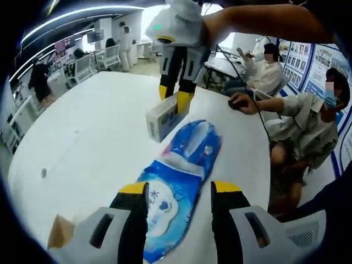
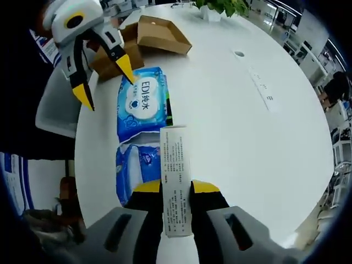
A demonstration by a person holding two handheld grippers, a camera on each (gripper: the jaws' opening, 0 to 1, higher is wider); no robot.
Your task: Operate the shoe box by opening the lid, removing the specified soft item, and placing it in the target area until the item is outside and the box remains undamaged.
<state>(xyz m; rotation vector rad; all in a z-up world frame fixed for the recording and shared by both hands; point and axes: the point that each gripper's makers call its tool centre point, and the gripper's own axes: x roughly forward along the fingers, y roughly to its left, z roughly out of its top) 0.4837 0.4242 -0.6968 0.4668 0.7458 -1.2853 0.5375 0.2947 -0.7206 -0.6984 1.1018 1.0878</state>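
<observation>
The right gripper [image 2: 176, 190] has its fingers [image 2: 147, 187] clenched on a small white carton [image 2: 176, 181], a stiff printed cardboard pack whose long axis runs straight out along the fingers. In the left gripper view the same carton [image 1: 163, 116] sits low over the white counter [image 1: 82, 137], just beyond the far end of the wipes.

The blue wipes pack [image 1: 176, 187] is the soft item as I judge it: a glossy, crinkly plastic pouch with a white label, lying flat on the counter and already outside the brown cardboard shoe box [image 2: 157, 34], which stands open past its far end. A second blue pouch [image 2: 132, 170] lies between it and the carton.

The left gripper [image 1: 179, 190] is the nearer one to the wipes pack: its fingers [image 1: 135, 190] are released, spread apart and straddling the near end, with the pack's long axis running away from them toward the carton. A closing grip here would pinch the pack across its width.
</observation>
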